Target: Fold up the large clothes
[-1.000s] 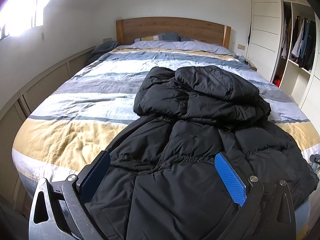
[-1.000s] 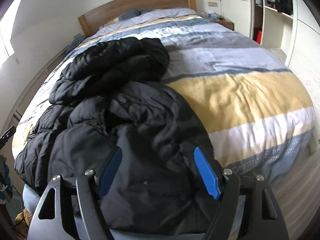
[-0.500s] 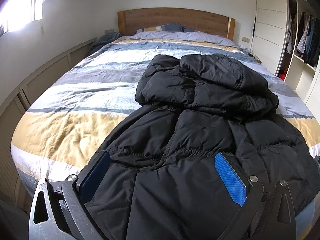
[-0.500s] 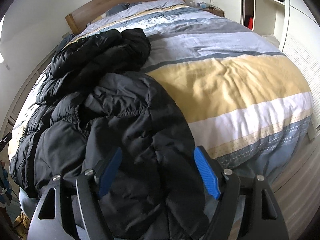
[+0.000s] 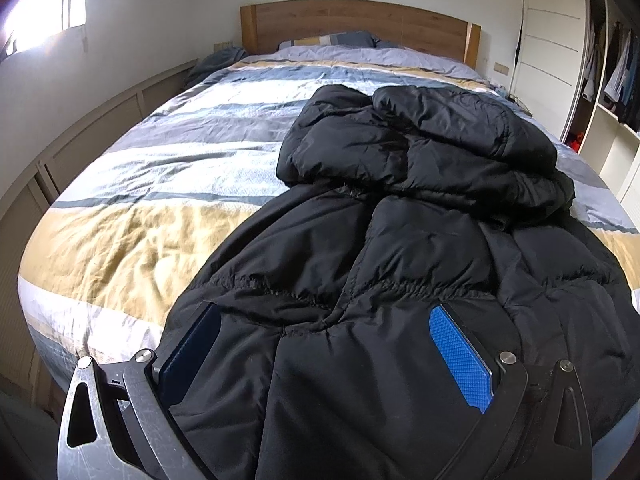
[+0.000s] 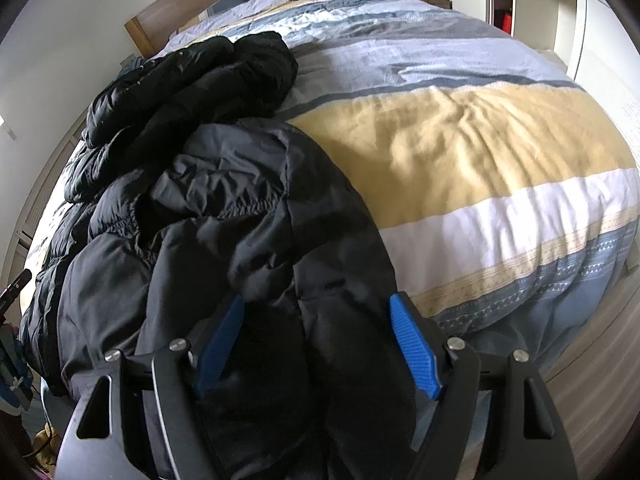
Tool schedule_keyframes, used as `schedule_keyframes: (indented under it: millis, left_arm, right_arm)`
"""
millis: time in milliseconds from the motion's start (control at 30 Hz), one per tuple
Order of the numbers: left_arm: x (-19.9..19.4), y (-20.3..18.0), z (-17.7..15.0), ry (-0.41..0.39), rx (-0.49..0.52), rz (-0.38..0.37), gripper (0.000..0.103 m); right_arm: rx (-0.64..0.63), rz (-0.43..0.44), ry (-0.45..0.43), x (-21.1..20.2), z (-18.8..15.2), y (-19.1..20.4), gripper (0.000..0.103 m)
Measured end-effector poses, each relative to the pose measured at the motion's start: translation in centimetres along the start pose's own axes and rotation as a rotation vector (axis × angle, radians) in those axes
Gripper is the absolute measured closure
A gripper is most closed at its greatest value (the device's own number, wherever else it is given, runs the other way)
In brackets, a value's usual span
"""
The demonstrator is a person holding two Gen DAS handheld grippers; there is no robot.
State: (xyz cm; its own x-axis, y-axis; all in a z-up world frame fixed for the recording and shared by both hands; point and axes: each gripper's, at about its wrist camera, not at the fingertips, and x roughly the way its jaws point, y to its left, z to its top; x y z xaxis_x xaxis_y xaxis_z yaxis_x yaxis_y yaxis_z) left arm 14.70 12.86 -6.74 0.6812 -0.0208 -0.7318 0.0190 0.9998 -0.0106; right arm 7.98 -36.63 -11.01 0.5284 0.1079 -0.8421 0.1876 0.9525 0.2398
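1. Black puffy nylon all over the left wrist view: a big padded jacket [image 5: 400, 248] sprawls across the foot half of the striped bed [image 5: 168, 184], with its top part bunched in a heap toward the headboard. The left gripper [image 5: 332, 356] hovers at the hem end, fingers [image 5: 460, 356] spread wide with jacket fabric in between, clamped on nothing.

2. Right wrist view: same jacket [image 6: 224, 208], its near edge draping off the foot of the bed [image 6: 480, 152]. The right gripper [image 6: 320, 344] is open too, a thick fold of hem sitting between its fingers [image 6: 412, 348]. Can't tell if the pads actually touch the cloth.

3. Handling guess: soft, squishy and light for its bulk, but the shell looks slick, so a shallow pinch will probably slide off. I'd bite deep on the hem corners or along a stitched seam, both sides at once. The puff will likely spring back, so press folds down.
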Motion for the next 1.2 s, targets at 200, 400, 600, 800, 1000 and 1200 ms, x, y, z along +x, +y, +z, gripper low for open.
schedule_keyframes:
  millis: [200, 400, 600, 800, 1000, 1200]
  left_arm:
    - [0.7, 0.5, -0.1, 0.016, -0.012, -0.008, 0.001]
    - [1.2, 0.8, -0.3, 0.028, -0.024, -0.015, 0.001]
    - [1.4, 1.1, -0.4, 0.04, -0.034, -0.022, 0.001]
    - [1.3, 1.9, -1.0, 0.053, -0.045, -0.017, 0.001]
    - [0.8, 4.1, -1.7, 0.062, -0.089, -0.01, 0.001]
    - [0.5, 7.7, -2.4, 0.087, -0.169, -0.025, 0.001]
  right_arm:
    - [0.023, 0.004, 0.027, 0.9, 0.1, -0.4, 0.029]
    - [0.023, 0.007, 0.049, 1.4, 0.2, -0.5, 0.029]
    - [0.021, 0.013, 0.065, 2.0, 0.1, -0.6, 0.029]
    - [0.026, 0.021, 0.079, 2.4, -0.2, -0.7, 0.028]
    - [0.019, 0.023, 0.091, 2.5, -0.2, -0.9, 0.028]
    - [0.038, 0.06, 0.102, 2.5, -0.3, -1.0, 0.028]
